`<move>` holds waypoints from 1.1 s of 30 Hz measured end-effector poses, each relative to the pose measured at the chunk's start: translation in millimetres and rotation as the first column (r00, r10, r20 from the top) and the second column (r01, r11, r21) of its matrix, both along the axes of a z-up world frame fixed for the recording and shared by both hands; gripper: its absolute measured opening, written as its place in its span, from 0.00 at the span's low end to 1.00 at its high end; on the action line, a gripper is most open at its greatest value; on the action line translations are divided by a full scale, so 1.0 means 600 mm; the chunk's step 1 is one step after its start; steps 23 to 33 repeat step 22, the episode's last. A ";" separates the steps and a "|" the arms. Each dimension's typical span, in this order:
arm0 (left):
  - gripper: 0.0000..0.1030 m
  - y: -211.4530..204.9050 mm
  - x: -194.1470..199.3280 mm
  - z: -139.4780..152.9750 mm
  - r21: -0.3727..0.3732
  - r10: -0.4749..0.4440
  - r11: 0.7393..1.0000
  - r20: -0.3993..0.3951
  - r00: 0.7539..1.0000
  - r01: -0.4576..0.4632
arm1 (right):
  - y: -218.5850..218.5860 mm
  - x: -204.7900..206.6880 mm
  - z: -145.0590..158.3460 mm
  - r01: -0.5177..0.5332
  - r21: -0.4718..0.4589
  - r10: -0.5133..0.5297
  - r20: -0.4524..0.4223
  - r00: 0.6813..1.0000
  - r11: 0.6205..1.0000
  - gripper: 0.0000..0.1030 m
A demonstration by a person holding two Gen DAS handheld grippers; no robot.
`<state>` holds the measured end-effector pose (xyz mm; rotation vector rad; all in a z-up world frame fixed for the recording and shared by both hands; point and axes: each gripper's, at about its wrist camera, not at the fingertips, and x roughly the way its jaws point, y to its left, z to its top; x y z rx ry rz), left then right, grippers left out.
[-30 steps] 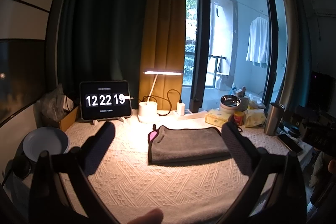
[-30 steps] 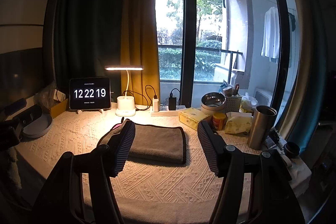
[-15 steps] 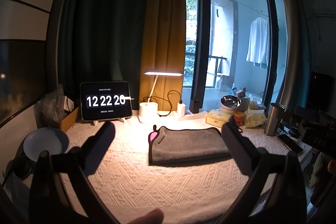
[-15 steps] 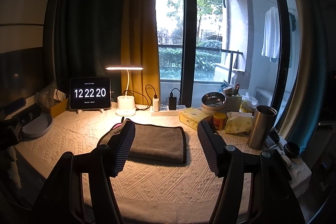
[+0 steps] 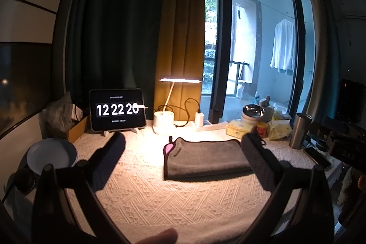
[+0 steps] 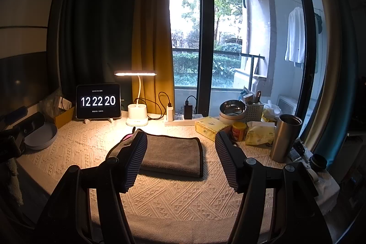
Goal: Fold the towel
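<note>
Towel: grey towel [image 5: 205, 158], folded to a flat rectangle with a dark edging, lying on the counter near the middle, in front of the lamp; a pink tag [image 5: 168, 148] shows at its back left corner.
Counter: covered with a cream textured cloth [image 6: 173, 196]; lit warm from the lamp.
Left claw: left claw [image 5: 183, 154] held above the near part of the counter, jaws spread wide with nothing between them; the towel sits ahead, toward its right finger.
Right claw: right claw [image 6: 181, 160] held above the near part of the counter, jaws spread wide and holding nothing; its left finger hides the towel's left end from this view, and whether it touches the cloth cannot be told.
Lamp: white desk lamp [image 6: 137, 117], lit, at the back of the counter just behind the towel.
Clock: tablet [image 6: 98, 104] on a stand, left of the lamp, reading 12 22 20.
Plate: pale plate [image 5: 51, 156] at the left edge of the counter.
Power strip: white power strip [image 6: 183, 119] with chargers plugged in, right of the lamp.
Right-side items: steel bowl [image 6: 232, 108], yellow tissue pack [image 6: 209, 127], small orange jar [image 6: 239, 130], steel tumbler [image 6: 284, 137] standing upright.
Backdrop: dark and mustard curtains, glass door, white shirt [image 6: 295, 36] hanging outside.
</note>
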<state>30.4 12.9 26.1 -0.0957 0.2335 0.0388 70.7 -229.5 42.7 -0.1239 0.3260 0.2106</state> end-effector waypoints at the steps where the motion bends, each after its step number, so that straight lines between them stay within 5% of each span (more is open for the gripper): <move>1: 0.99 0.000 -0.001 0.000 0.002 -0.001 1.000 0.002 1.000 0.001 | 0.001 0.000 -0.001 -0.001 0.000 0.001 -0.001 1.000 1.000 0.63; 33: 0.99 -0.013 0.018 -0.018 0.011 -0.034 0.999 -0.028 0.999 0.035 | 0.007 0.011 -0.017 -0.010 0.013 0.011 -0.024 1.000 1.000 0.63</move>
